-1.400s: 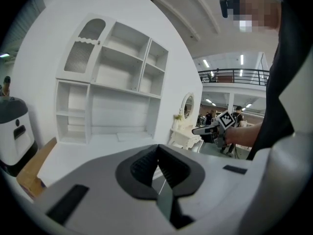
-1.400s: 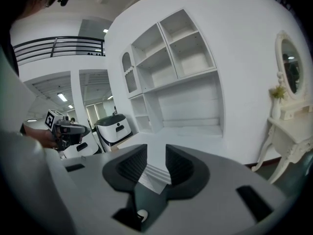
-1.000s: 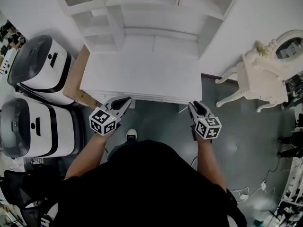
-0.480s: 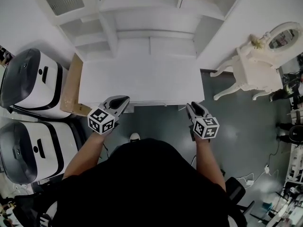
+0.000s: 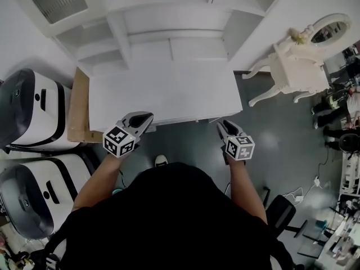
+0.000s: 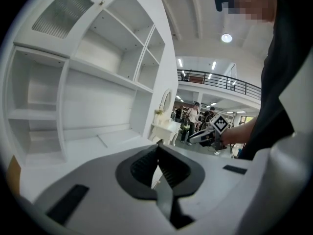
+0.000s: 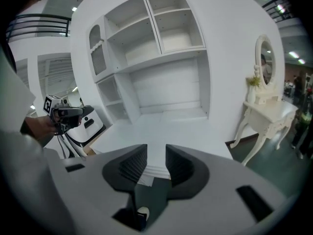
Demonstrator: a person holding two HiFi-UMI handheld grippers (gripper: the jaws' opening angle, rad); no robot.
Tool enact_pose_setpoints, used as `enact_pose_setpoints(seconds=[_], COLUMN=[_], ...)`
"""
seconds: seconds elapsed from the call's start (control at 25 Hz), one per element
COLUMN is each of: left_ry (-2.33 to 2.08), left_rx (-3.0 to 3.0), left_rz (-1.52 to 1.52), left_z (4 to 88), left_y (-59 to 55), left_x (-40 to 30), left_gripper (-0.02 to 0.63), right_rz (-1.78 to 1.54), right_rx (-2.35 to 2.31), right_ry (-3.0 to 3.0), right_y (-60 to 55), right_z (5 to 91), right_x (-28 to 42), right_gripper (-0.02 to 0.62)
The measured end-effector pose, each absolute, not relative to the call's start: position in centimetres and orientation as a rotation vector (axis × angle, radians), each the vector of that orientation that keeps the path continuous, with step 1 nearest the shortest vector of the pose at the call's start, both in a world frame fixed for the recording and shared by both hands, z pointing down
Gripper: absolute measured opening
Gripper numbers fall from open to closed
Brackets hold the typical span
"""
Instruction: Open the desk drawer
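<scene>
Approach tip: drop both tools below the front lip [image 5: 174, 118] of the white desk with shelf hutch [image 5: 163, 91], find the drawer pull, then draw straight back and level so it doesn't rack. Grey left gripper [image 6: 157, 147] has its jaws pressed together with nothing in them, so it needs opening before any grab. Grey right gripper [image 7: 156, 156] is parted and empty, with the lip framed in its gap. Drawer face isn't visible. I judge it sits under that lip, just ahead of both grippers, neither touching.
</scene>
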State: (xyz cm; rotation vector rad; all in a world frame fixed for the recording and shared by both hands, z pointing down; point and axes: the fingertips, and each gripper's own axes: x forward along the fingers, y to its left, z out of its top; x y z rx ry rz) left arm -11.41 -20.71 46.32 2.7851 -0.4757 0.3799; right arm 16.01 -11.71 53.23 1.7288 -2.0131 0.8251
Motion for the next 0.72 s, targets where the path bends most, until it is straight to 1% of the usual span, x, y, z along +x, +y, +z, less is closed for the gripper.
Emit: enact_pose_setpoints(seconds=[0.28, 0.72], left_ry=[-0.443, -0.537], left_rx=[2.755, 2.705], left_rz=[0.424, 0.450], left_z=[48.1, 49.0], left_y=[-20.9, -21.2], left_x=[-10.9, -9.1], left_gripper=[0.009, 0.009], right_rz=[0.928, 1.057], right_rx=[1.696, 1.541], right_ry=[-1.935, -1.898], right_y=[-10.9, -12.1], right_z=[58.3, 67.4], right_x=[16.8, 18.7], right_gripper=[0.121, 0.121])
